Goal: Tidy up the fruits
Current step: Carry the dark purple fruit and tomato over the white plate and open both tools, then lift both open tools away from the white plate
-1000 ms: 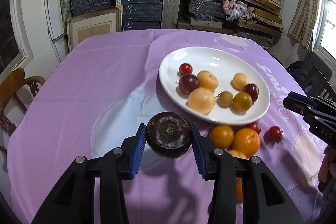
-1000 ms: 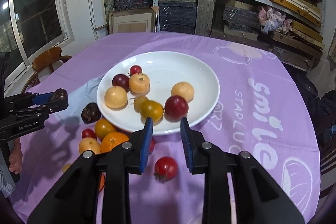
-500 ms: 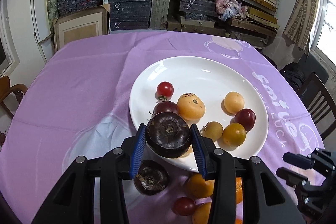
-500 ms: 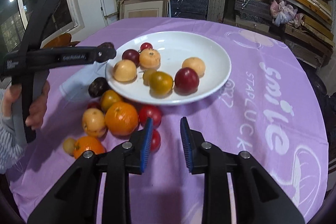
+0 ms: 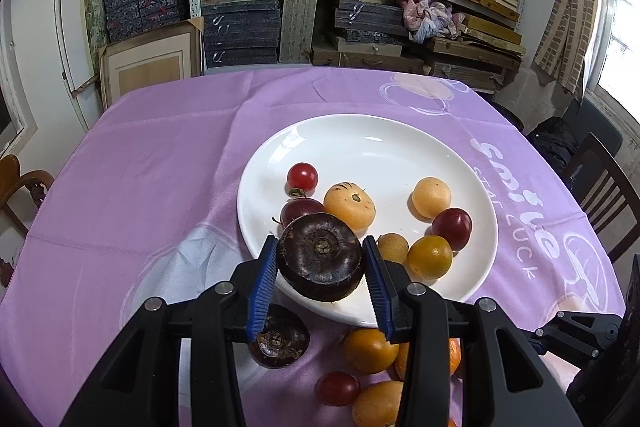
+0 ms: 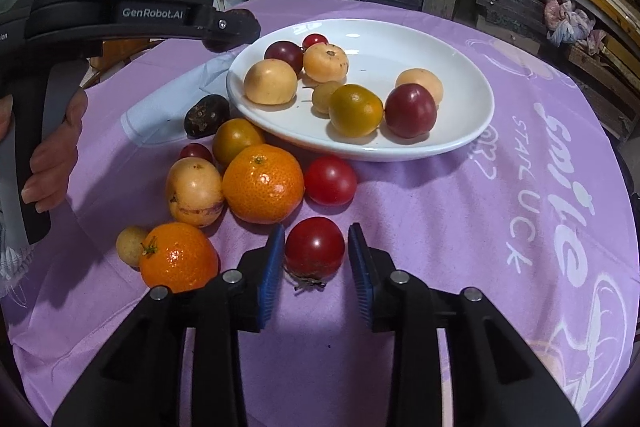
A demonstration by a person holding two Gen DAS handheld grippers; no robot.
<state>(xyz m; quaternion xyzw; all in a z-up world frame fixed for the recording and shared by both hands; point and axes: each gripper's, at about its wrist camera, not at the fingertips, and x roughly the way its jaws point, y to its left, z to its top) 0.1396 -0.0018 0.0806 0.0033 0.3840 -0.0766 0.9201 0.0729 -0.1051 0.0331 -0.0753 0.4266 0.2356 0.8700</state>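
Note:
My left gripper is shut on a dark brown round fruit and holds it over the near rim of the white plate. The plate carries several fruits: yellow ones, dark red plums and a cherry tomato. My right gripper is low over the purple cloth. Its jaws are opening, with a red tomato lying between the pads and a thin gap on each side. Several loose fruits lie beside it, among them two oranges, another red tomato and a second dark fruit.
A purple tablecloth covers the round table. A person's hand grips the left tool's handle at the left of the right wrist view. Shelves of stacked boxes stand behind the table, and wooden chairs stand at its sides.
The left gripper carried the dark fruit to the right, over the plate's near rim. The right gripper sank toward the loose fruits, and a red tomato now lies between its slightly wider jaws.

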